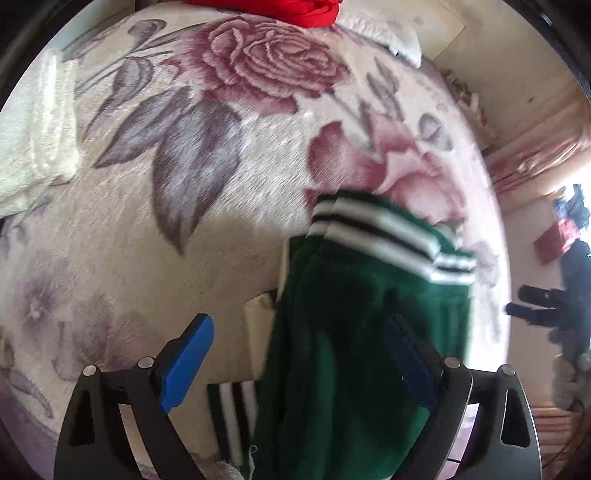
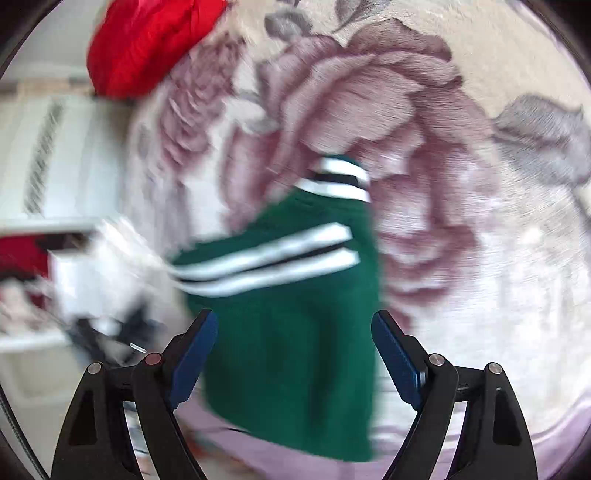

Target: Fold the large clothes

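A green garment (image 1: pixel 347 332) with white and black striped cuffs lies bunched on the floral blanket (image 1: pixel 207 229). In the left wrist view my left gripper (image 1: pixel 299 336) has its jaws wide apart; the green cloth lies between the blue pads and covers the right pad (image 1: pixel 406 354). In the right wrist view the garment (image 2: pixel 291 350) lies between the spread pads of my right gripper (image 2: pixel 295 332), which is open. The view is blurred by motion. I cannot tell if either pad touches the cloth.
A red garment (image 1: pixel 295 11) lies at the far edge of the bed, also in the right wrist view (image 2: pixel 147 40). A white fluffy cloth (image 1: pixel 37 129) lies left. White furniture (image 2: pixel 55 166) stands beside the bed. A black object (image 1: pixel 543 306) is at right.
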Available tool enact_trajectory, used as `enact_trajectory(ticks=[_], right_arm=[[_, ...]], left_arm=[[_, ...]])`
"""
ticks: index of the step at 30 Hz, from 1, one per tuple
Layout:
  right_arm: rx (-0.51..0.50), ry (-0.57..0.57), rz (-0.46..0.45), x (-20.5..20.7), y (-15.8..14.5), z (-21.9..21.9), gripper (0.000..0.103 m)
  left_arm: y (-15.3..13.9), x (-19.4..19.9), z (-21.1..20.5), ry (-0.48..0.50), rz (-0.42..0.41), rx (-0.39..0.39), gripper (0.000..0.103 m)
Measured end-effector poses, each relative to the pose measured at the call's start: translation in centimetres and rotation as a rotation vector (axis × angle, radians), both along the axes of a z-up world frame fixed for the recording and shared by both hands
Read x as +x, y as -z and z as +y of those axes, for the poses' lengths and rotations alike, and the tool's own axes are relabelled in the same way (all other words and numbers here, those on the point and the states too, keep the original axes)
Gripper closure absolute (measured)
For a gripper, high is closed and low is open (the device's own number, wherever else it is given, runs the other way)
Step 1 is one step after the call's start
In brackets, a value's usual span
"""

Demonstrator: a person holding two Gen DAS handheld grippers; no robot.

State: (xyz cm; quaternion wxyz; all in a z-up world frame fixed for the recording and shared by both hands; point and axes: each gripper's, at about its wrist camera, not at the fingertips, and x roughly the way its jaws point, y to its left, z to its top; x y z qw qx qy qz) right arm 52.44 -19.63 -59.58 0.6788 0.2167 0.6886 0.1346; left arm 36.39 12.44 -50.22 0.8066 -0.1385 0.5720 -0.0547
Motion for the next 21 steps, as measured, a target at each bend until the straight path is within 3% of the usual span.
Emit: enact_trajectory(ticks=[3,5,6,7,9,11,13,18,20,21], right_arm=[[-0.024,-0.141,-0.010,-2.0,4.2,-0.1,0.016],[0.017,-0.188,-0.043,-2.6,7.2,-0.4,0.016],[0.045,-0.194,-0.030,-2.6,9.0,-0.3,0.016],[0.098,-0.186,-0.003,-2.4,10.7,-0.4,0.016],[0.246,-0.145,0.049,-1.2,13.9,-0.4,0.008],[0.365,-0.136,0.050,0.2,15.3,0.4,0.000],[0.433,-0.164,0.024,1.6,15.5,1.6,0.000],[0.405,-0.182,-0.041,2.2,14.8,3.4,0.002],[0.422,-0.121,-0.051,1.1,14.1,2.5,0.056],[0.429,-0.056,-0.031,0.5,13.9,1.9,0.056]], left_arm=[[5.4,-1.1,-2.2,0.029,0.093,0.139,0.009],[8.4,-1.8,-2.4,-0.018,0.100,0.103,0.002],[9.2,-2.0,-1.7,0.074,-0.047,-0.003,0.000],[9.4,-2.0,-1.0,0.040,-0.043,-0.050,0.000],[9.1,-1.9,-0.4,0.014,-0.037,-0.060,0.000],[8.4,-2.2,-0.2,-0.004,-0.041,-0.053,0.000],[7.6,-3.1,0.3,-0.033,-0.038,-0.037,0.000],[5.5,-9.1,3.9,-0.174,-0.107,0.009,0.000],[5.7,-12.0,5.3,-0.250,-0.107,0.059,0.000],[5.9,-13.6,6.0,-0.289,-0.102,0.094,0.000]])
